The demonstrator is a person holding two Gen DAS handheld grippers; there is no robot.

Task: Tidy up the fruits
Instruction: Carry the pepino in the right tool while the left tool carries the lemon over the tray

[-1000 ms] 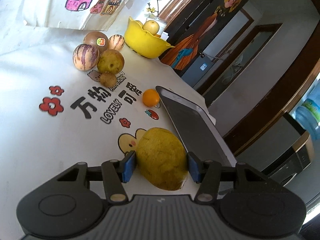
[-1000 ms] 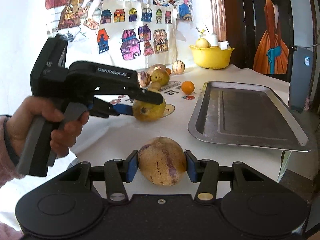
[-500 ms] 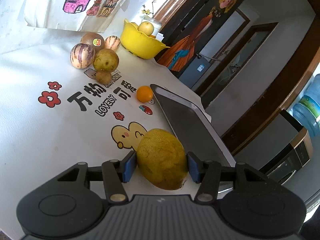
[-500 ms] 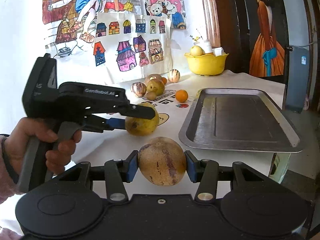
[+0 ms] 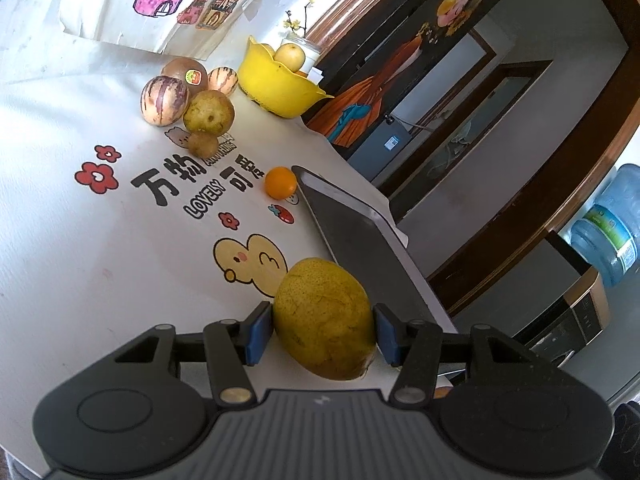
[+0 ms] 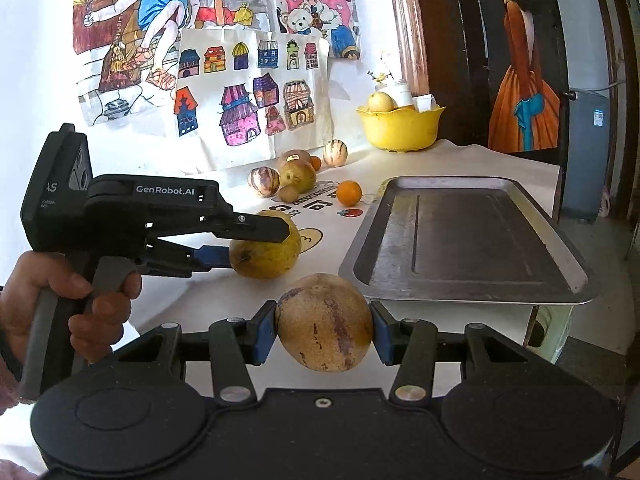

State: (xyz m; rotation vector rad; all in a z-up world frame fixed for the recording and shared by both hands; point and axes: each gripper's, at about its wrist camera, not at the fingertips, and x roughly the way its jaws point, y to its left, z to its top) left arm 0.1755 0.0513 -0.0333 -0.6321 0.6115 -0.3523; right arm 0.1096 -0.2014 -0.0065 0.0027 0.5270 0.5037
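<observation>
My left gripper (image 5: 323,332) is shut on a large yellow-green fruit (image 5: 326,322), held just left of the metal tray (image 5: 360,248). In the right wrist view the left gripper (image 6: 256,246) grips that fruit (image 6: 266,254) above the cloth. My right gripper (image 6: 323,336) is shut on a tan pepino melon with purple streaks (image 6: 325,334), held in front of the tray (image 6: 464,240), which is bare. A cluster of fruits (image 5: 188,96) lies at the back; it also shows in the right wrist view (image 6: 294,174). An orange (image 5: 281,183) sits by the tray's far corner.
A yellow bowl (image 5: 280,84) holding a pale fruit stands at the back of the table, also in the right wrist view (image 6: 400,126). Drawings hang on the wall behind. The white printed tablecloth (image 5: 80,240) covers the table. A water bottle (image 5: 608,228) stands off to the right.
Both grippers have drawn back a little from the table's middle, each still holding its fruit. The left gripper with the yellow-green fruit sits lower and nearer the tray's near end.
</observation>
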